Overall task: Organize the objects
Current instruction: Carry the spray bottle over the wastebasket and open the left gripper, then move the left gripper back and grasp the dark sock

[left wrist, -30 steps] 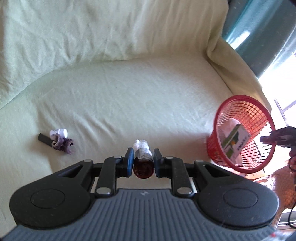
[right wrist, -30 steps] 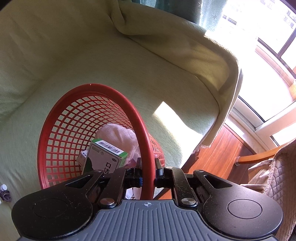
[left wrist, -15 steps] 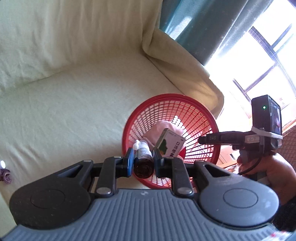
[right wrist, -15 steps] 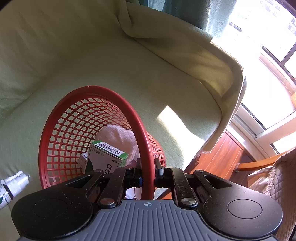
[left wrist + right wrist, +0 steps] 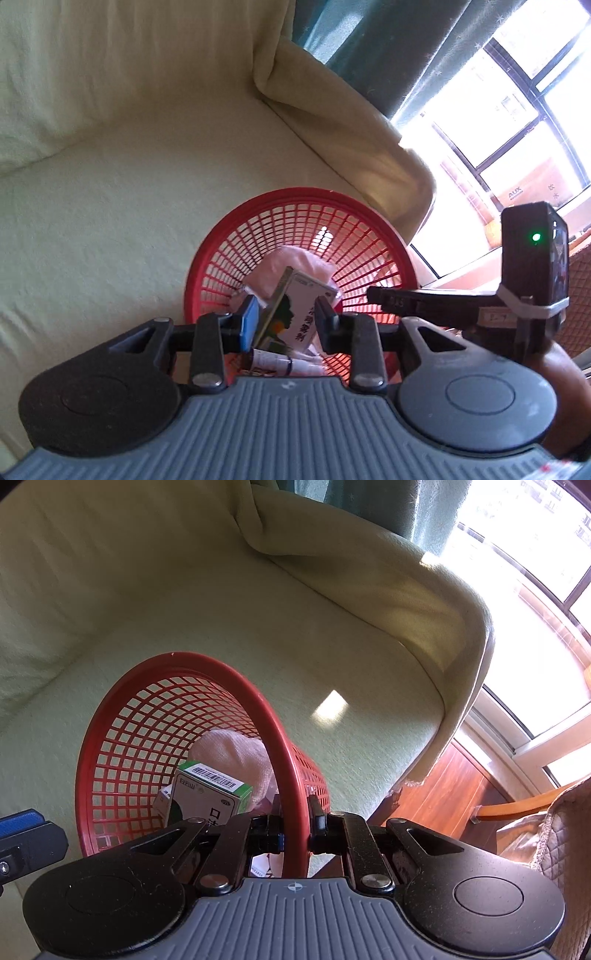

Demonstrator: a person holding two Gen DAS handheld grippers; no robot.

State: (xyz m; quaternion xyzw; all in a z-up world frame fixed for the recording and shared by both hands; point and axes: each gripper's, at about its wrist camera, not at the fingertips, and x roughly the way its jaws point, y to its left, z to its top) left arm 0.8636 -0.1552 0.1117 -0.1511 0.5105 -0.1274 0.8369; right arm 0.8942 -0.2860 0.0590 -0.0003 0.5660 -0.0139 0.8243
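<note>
Barcode and green band mark the box (image 5: 207, 794) leaning in the red basket (image 5: 184, 709). Your right gripper (image 5: 295, 823) clamps the basket's rim; your left gripper (image 5: 286, 325), tilted downward, has just opened, pads apart, the bottle (image 5: 273, 363) lying in the basket beneath.

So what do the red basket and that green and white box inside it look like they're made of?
Red basket: likely moulded plastic, with an open lattice wall, a smooth thick rim and a slight sheen. Box: probably printed cardboard, with crisp folded edges and a barcode.
</note>
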